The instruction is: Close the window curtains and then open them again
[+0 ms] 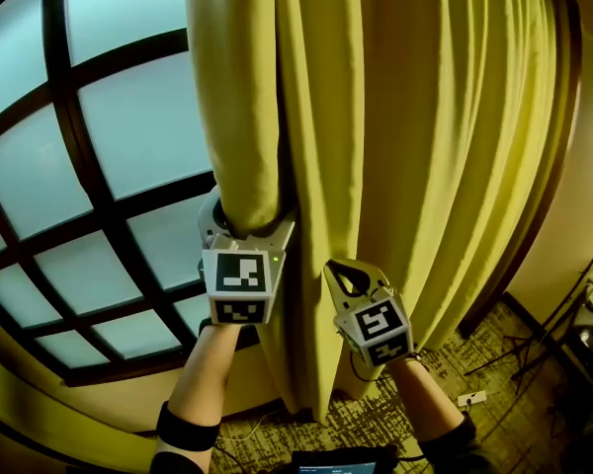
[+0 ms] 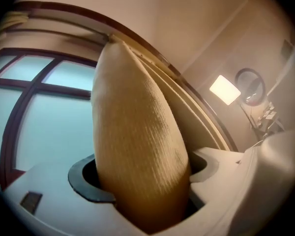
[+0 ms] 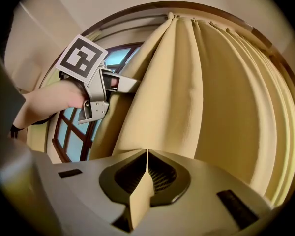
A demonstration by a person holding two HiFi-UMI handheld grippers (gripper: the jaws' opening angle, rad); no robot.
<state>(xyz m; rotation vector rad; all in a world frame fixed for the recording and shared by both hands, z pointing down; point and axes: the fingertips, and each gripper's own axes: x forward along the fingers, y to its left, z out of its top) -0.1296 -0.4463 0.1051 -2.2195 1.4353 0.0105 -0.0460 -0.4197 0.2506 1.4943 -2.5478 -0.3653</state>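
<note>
The yellow curtain hangs bunched at the right side of the arched window, whose panes are uncovered. My left gripper stands open around the curtain's thick leading fold, which fills the gap between its jaws. To its right and slightly lower, my right gripper is shut on a thin pleat of the same curtain; the fabric edge runs pinched between the right gripper's jaws. The left gripper also shows in the right gripper view, at the curtain's left edge.
The dark wooden window frame curves on the left. Below lies patterned carpet, with tripod legs and a white power strip at the bottom right. A lit wall lamp and a round mirror are on the right wall.
</note>
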